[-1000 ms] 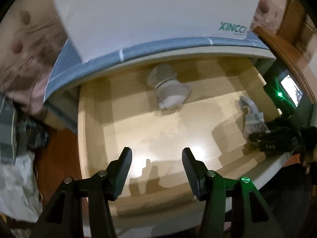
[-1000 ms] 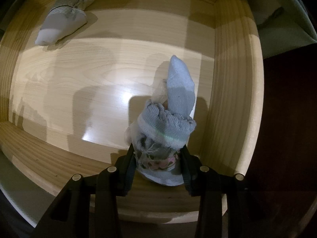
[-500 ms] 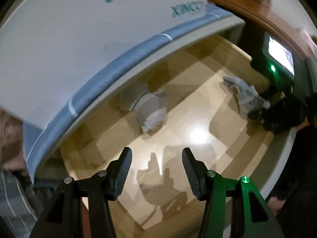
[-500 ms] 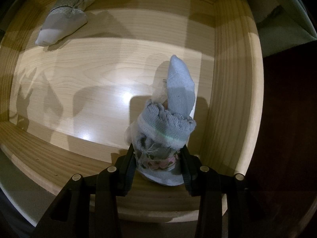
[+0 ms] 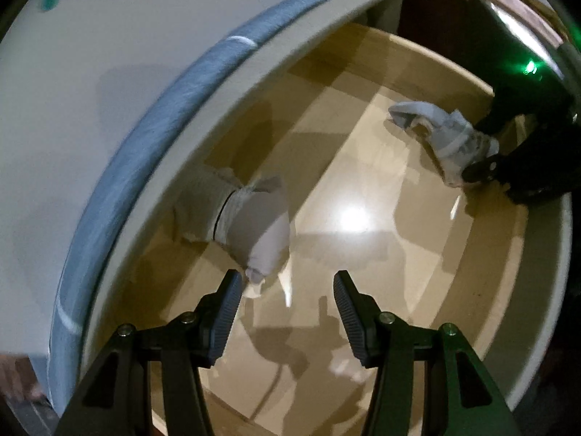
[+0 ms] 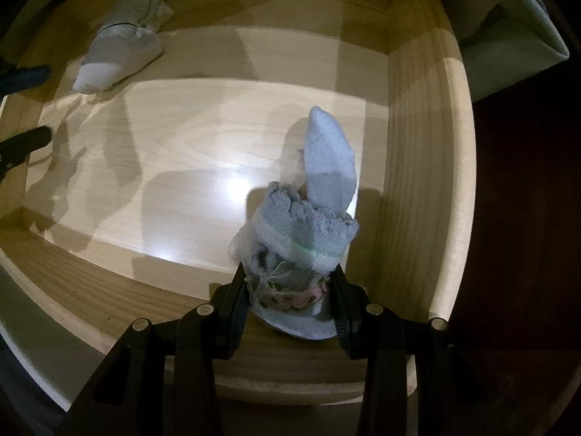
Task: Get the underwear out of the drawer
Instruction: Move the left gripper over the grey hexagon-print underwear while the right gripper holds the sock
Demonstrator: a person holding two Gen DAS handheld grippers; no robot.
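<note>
Pale wood drawer (image 6: 417, 152), open, lit from above; two rolled bundles of underwear lie on its floor.

Left side: grey-white bundle (image 5: 250, 218) near the back wall, under the overhang of a white box with a blue-grey edge (image 5: 152, 116). Left gripper (image 5: 287, 290) points steeply down with jaws wide and nothing between them; the bundle's tip lies just beside the left pad. Judgement: centre the jaws over the thick middle of the roll, not the loose tip, before closing, and keep clear of the overhang.

Right side: blue-grey bundle (image 6: 305, 232) with a floral band, near the drawer's right wall. Right gripper (image 6: 290, 294) points straight down, jaws narrow and clamped across the bundle's lower end. Judgement: lift straight up, since the free end may catch on the wall.
</note>
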